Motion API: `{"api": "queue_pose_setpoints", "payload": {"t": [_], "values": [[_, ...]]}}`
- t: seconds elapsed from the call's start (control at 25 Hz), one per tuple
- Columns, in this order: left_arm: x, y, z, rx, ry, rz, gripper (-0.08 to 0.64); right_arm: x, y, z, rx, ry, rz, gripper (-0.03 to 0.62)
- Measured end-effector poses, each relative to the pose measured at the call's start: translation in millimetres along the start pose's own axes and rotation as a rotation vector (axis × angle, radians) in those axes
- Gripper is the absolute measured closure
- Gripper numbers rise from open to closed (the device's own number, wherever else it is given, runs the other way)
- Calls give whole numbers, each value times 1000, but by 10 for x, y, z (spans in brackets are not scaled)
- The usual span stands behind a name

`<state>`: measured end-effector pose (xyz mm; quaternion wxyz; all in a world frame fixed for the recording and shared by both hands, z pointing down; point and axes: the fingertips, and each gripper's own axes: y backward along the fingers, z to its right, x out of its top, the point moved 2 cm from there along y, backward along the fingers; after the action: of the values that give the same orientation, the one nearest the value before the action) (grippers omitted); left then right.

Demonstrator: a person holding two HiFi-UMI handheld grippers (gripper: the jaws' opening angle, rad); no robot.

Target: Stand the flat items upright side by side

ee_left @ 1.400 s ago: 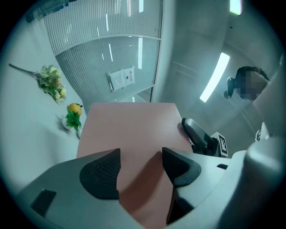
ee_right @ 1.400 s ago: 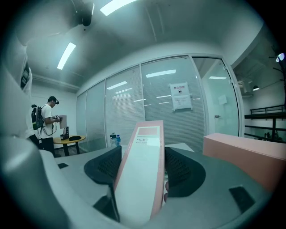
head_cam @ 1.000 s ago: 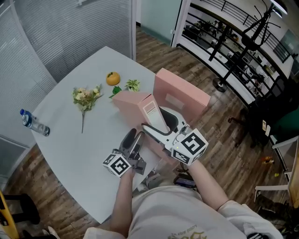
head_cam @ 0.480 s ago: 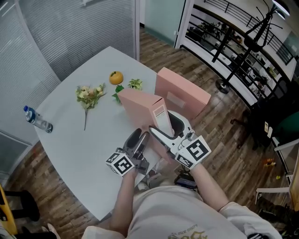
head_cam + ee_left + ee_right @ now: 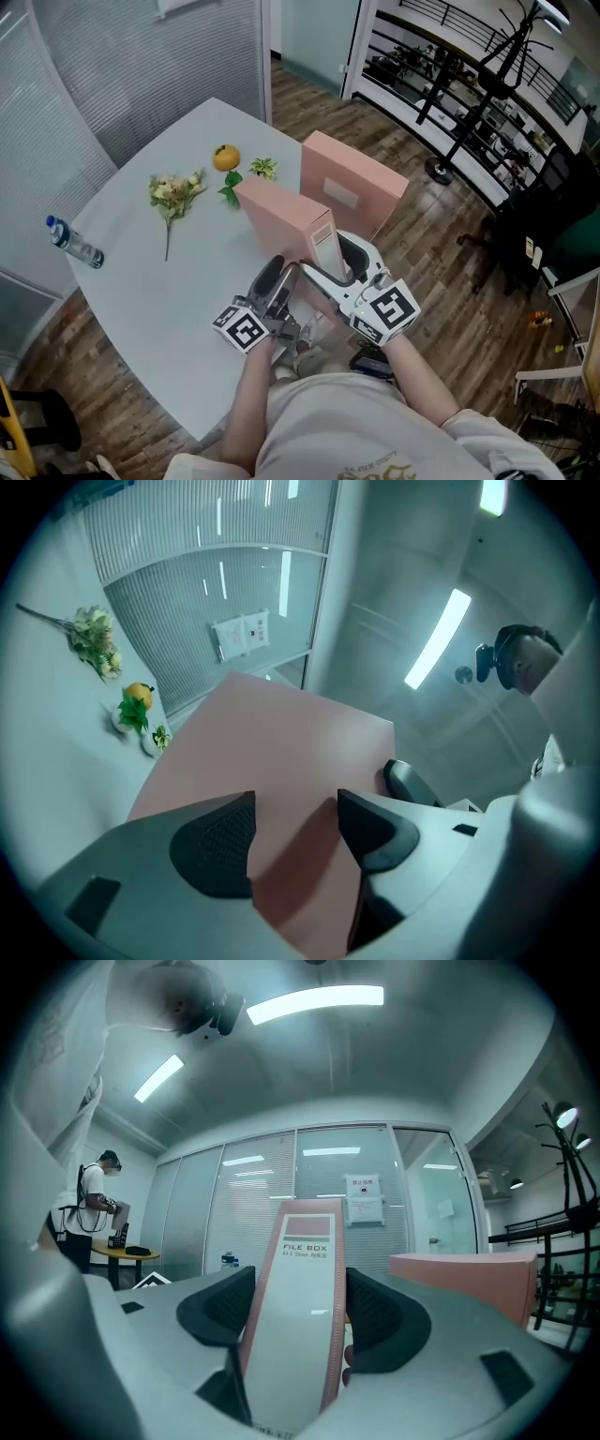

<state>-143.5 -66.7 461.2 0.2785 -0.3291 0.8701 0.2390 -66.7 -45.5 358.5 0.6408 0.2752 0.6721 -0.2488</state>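
Two pink file boxes are on the white table (image 5: 159,291). The far file box (image 5: 352,183) stands upright on its own, also in the right gripper view (image 5: 469,1274). The near file box (image 5: 281,211) stands beside it, and my right gripper (image 5: 330,261) is shut on its labelled spine (image 5: 300,1335), with both pads (image 5: 220,1312) against the spine's edges. My left gripper (image 5: 279,274) is open at that box's left side. Its jaws have just been closing a little, and only the broad pink face (image 5: 272,752) shows between them (image 5: 295,832), unpinched.
A bunch of flowers (image 5: 173,192), an orange (image 5: 225,157) and a green sprig (image 5: 263,169) lie on the far part of the table. A water bottle (image 5: 70,242) lies at its left edge. The table's right edge runs just behind the far box, above the wooden floor.
Both grippers have shifted a little together with the near box, and the right grip is unchanged. The left gripper sits closer against the box's side.
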Motion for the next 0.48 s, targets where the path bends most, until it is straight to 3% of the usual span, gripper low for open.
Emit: {"api": "queue_pose_setpoints", "payload": {"t": [0.48], "values": [[-150,-21,106,-8,-23,-63,298,-132,279,6,-50,18,-64,279]]}}
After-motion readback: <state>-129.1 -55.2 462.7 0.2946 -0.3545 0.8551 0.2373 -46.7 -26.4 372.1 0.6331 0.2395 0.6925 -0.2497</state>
